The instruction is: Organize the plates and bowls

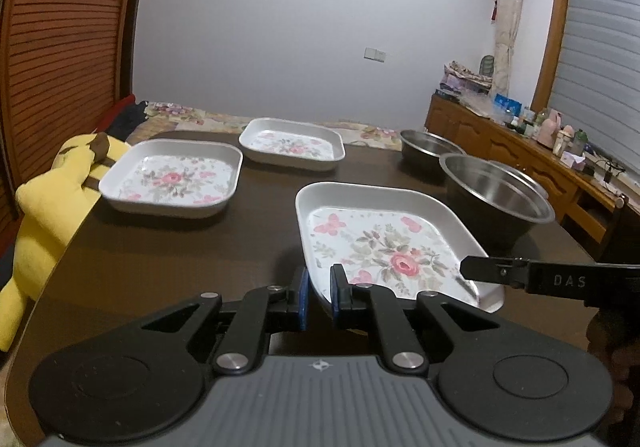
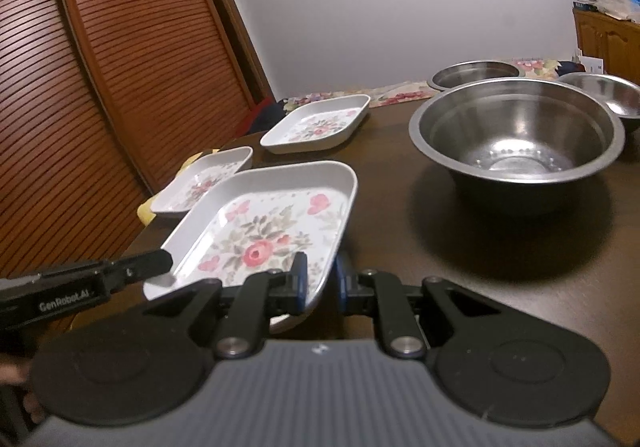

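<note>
Dark desk (image 1: pixel 168 247) scene: both tongs, left (image 1: pixel 319 297) and right (image 2: pixel 321 283), pinch the near plate (image 1: pixel 380 243) by opposite rims; lifting level should carry it safely onto the far-left plates (image 1: pixel 172 177).

Right gripper (image 2: pixel 319 281): closed on near rim of floral plate (image 2: pixel 264 231).
Left gripper (image 2: pixel 154 265): grips the same plate's left rim.
Steel bowl (image 2: pixel 516 135): on table (image 2: pixel 500 271), right of plate.
Two plates (image 2: pixel 316 123): near table's left edge.
</note>
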Demonstrator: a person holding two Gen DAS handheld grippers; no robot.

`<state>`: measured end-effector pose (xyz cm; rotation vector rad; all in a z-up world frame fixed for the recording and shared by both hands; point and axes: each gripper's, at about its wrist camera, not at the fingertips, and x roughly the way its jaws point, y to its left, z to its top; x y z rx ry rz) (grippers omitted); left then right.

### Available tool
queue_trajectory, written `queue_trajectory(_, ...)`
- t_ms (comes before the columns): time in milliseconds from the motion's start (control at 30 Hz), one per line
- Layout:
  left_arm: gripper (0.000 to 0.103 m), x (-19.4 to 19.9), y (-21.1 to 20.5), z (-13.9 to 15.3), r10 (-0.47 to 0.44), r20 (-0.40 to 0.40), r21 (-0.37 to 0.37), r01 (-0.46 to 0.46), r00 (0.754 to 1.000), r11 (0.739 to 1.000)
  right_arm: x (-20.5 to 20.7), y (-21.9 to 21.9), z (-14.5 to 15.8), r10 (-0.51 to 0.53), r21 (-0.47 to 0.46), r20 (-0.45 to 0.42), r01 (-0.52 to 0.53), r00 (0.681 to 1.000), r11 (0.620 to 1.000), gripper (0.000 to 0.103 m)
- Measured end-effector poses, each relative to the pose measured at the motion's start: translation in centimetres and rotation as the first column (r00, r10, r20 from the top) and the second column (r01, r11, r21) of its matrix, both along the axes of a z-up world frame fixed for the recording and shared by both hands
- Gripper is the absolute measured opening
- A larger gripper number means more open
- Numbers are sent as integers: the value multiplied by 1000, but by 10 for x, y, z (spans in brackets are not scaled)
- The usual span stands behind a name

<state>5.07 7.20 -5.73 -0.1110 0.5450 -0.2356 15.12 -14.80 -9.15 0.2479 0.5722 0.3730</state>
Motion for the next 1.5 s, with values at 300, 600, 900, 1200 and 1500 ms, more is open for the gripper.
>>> queue_trajectory(300,12,-9,-2,-8,3,-12,30,-2,1000,1000,-11,5,-6,-2,-29,6,2,1000,1000,17)
queue_trajectory(600,12,-8,0,-14,4,-26,29,-3,1000,1000,-11,6,-13,-3,-21,-17,3,1000,1000,17)
queue_trajectory(900,11,-5,-1,-18,12,-40,36,-10,999,999,-12,9,-17,-4,-24,-19,3,1000,1000,17)
queue_trajectory(1200,12,-3,-1,-19,11,-38,24,-11,999,1000,-13,7,-18,-10,-23,-9,9,1000,1000,17)
queue_trajectory(1500,17,-4,2,-10,14,-17,14,-13,1000,1000,-12,-1,-10,-33,-15,14,33,999,999,18)
